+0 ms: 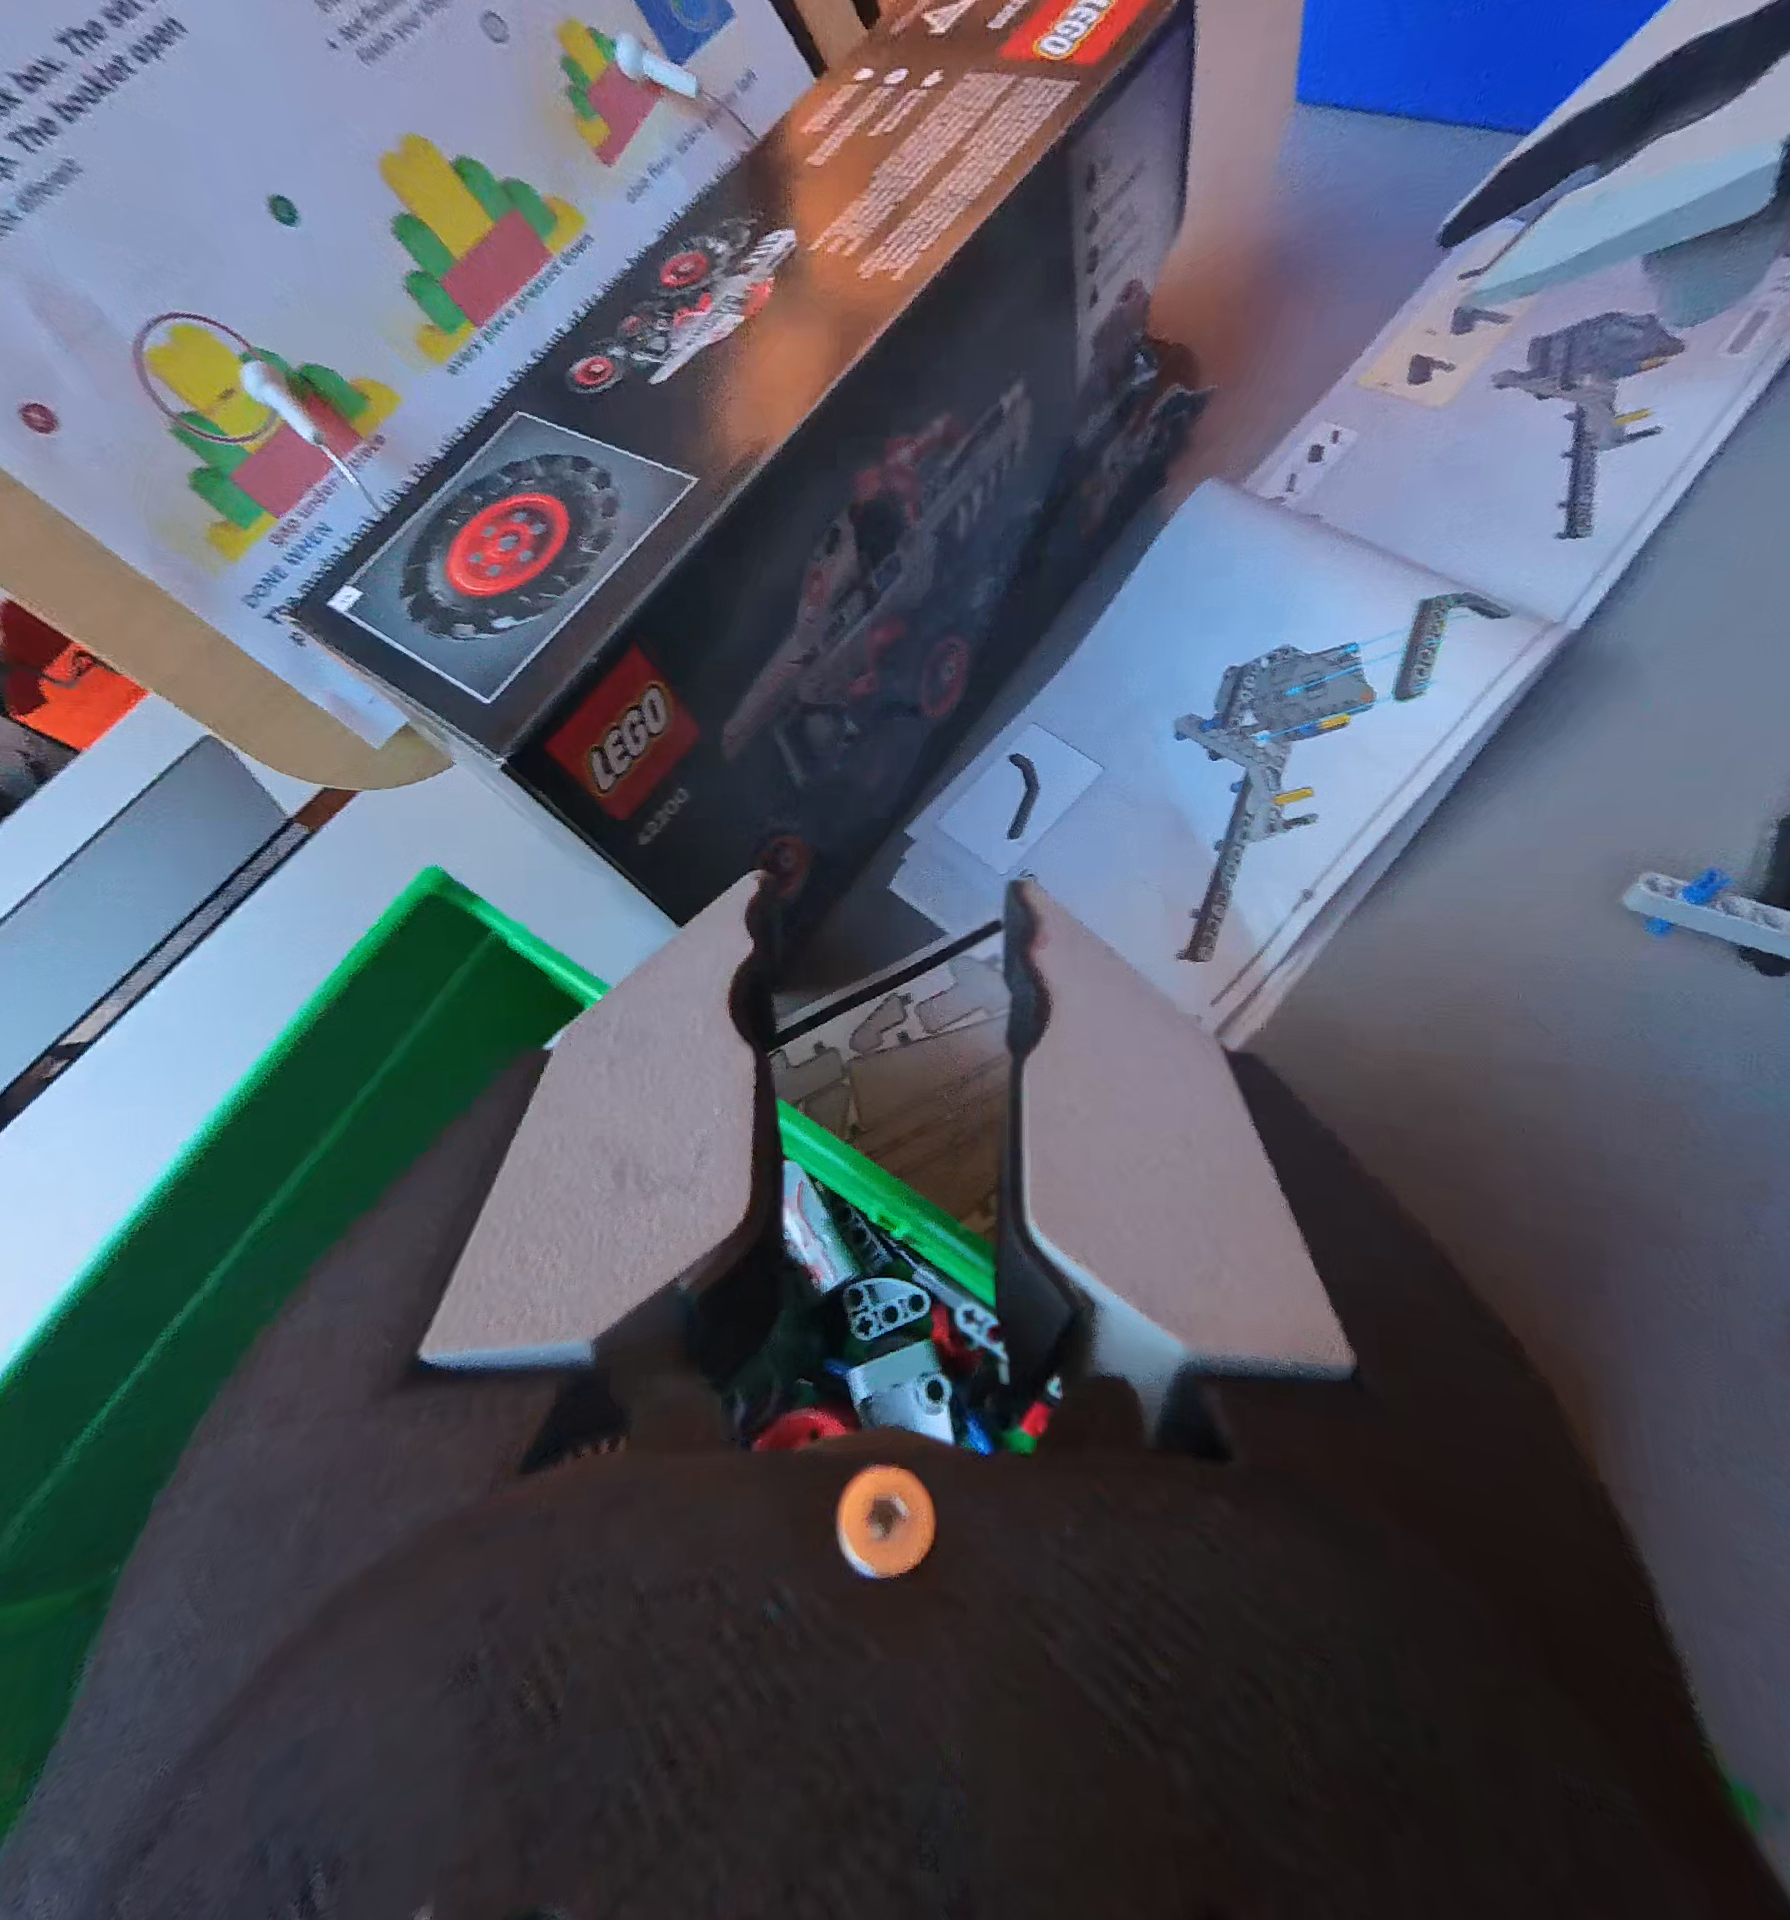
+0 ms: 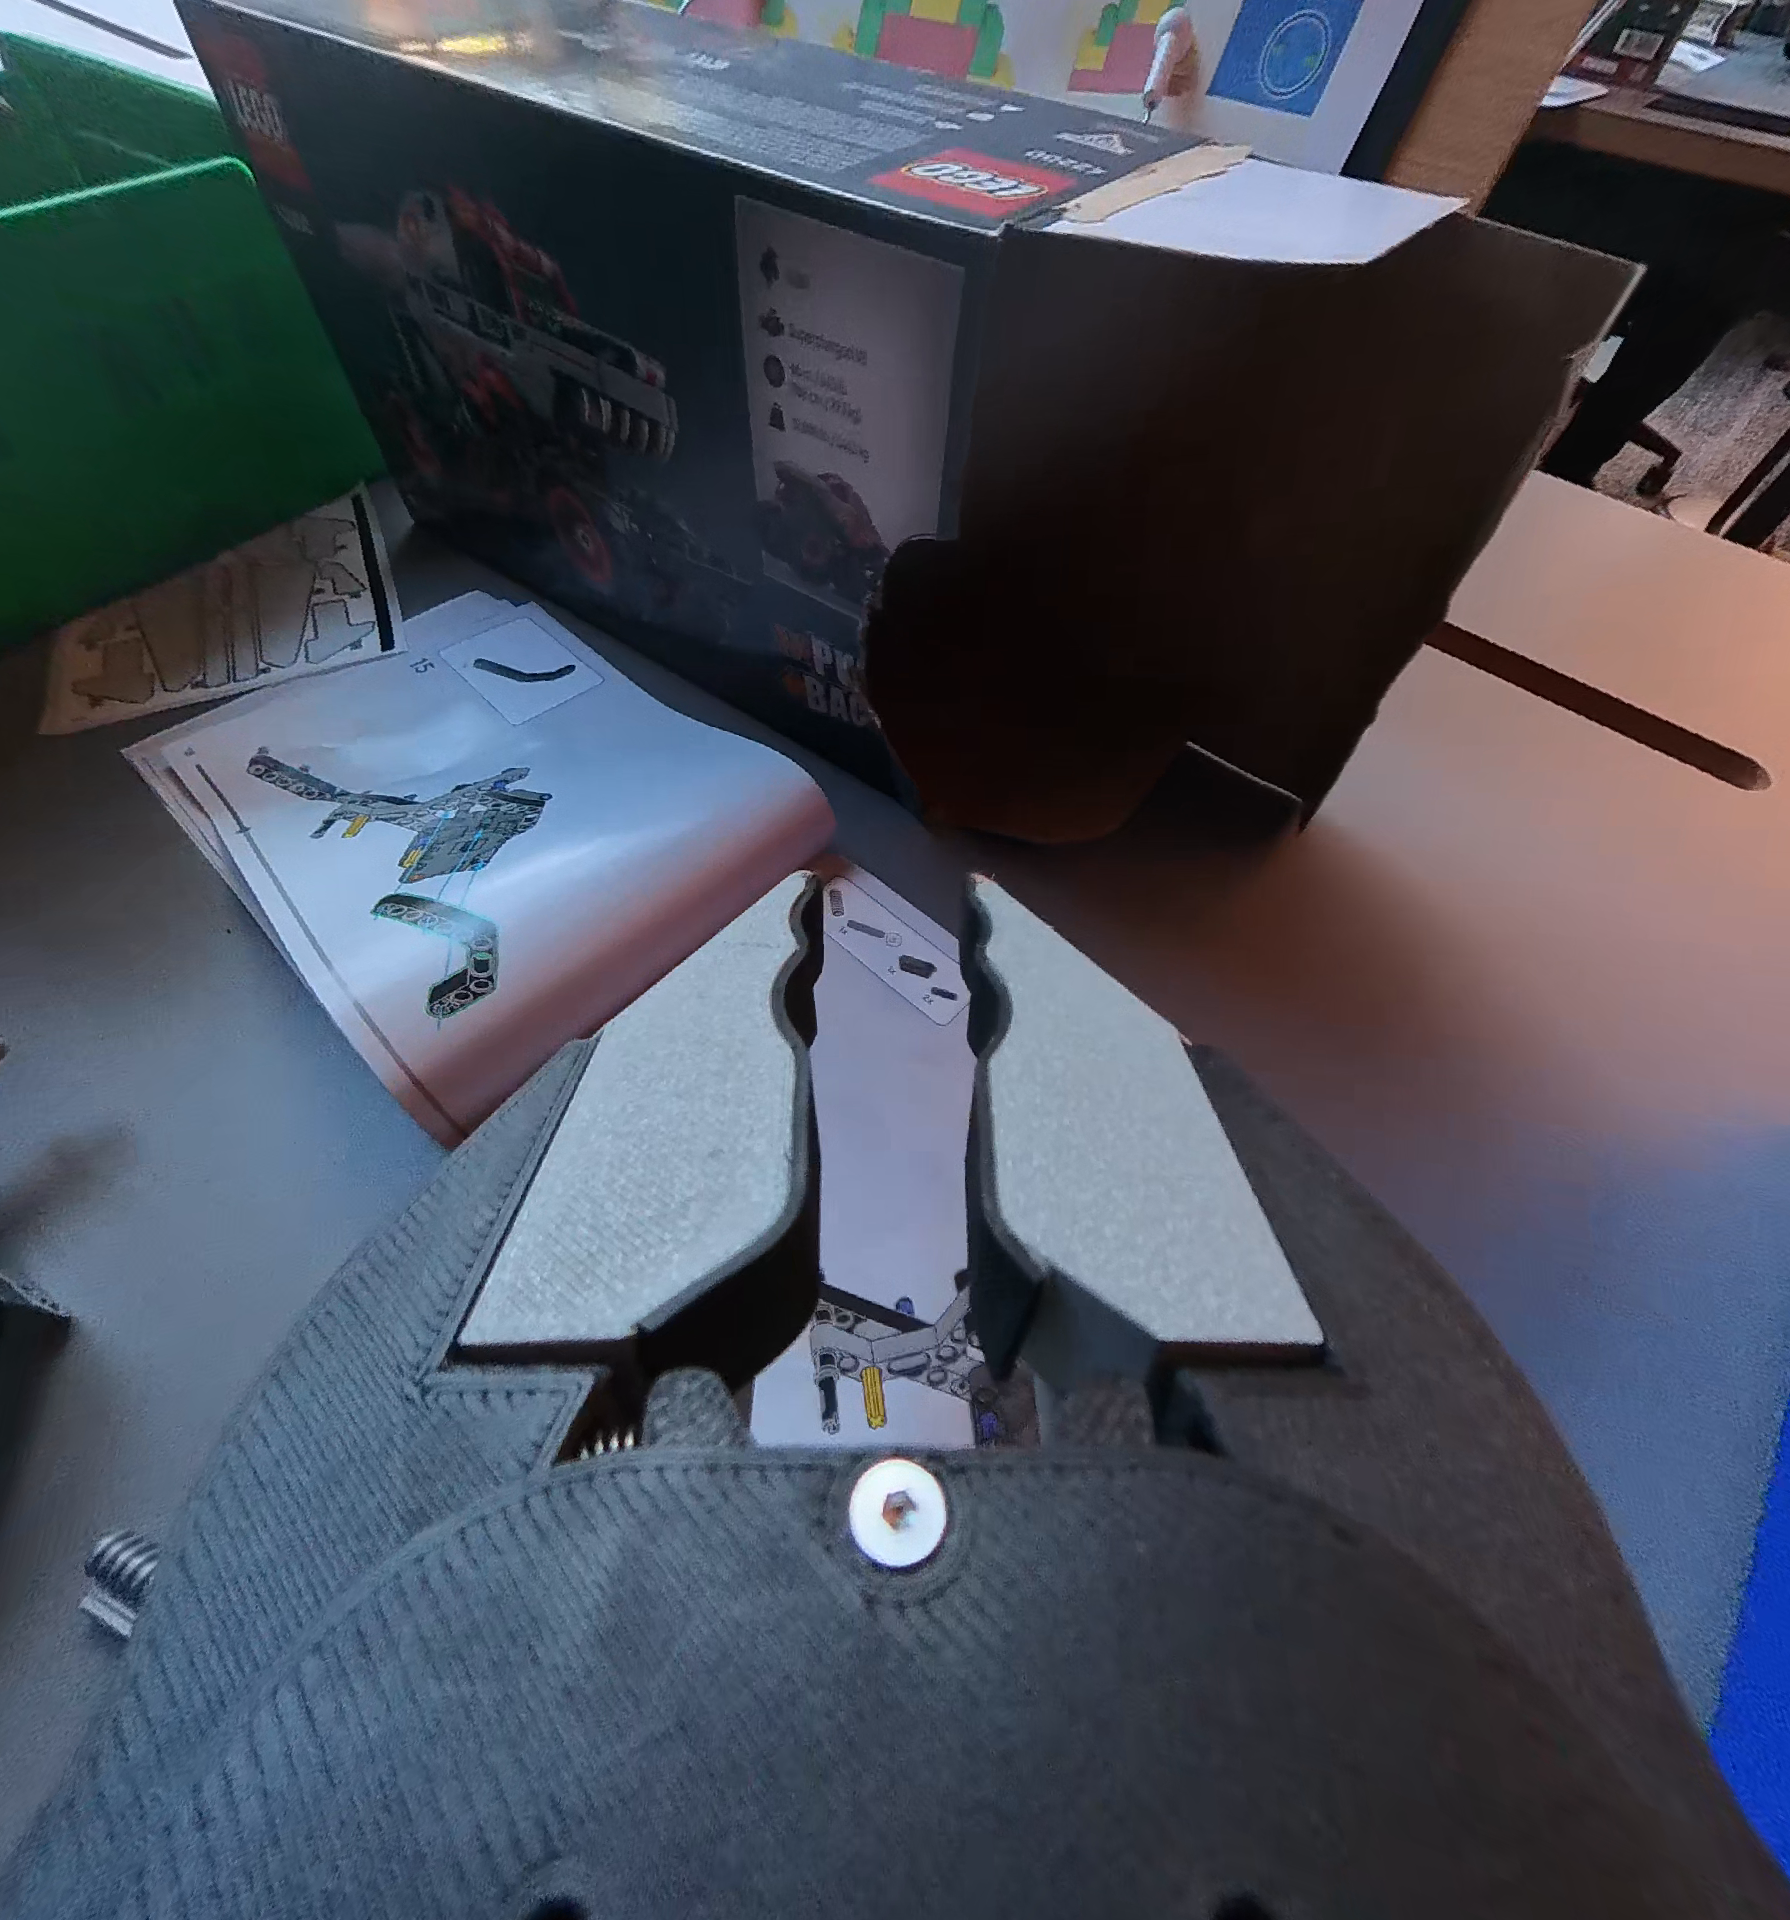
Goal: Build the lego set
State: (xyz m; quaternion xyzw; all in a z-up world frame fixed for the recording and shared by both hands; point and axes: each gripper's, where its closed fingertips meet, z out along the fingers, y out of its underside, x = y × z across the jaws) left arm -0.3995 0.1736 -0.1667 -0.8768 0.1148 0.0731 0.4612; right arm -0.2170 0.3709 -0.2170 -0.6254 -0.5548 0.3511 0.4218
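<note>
My left gripper (image 1: 886, 904) is open and empty, held above a green bin (image 1: 247, 1195) that holds several loose lego pieces (image 1: 891, 1351). The open instruction booklet (image 1: 1286, 675) lies to the right of it on the grey table. A partly built grey assembly (image 1: 1743, 914) lies at the far right. My right gripper (image 2: 896, 904) is open and empty, hovering over the same booklet (image 2: 517, 831). The other gripper (image 1: 1639, 197) shows at the upper right of the left wrist view.
The black lego box (image 1: 818, 468) stands behind the booklet, its end flap open (image 2: 1234, 520). A sticker sheet (image 2: 236, 623) lies by the bin (image 2: 112, 395). A small spring-like part (image 2: 120, 1579) lies at lower left. A poster with brick pictures (image 1: 299, 260) stands behind.
</note>
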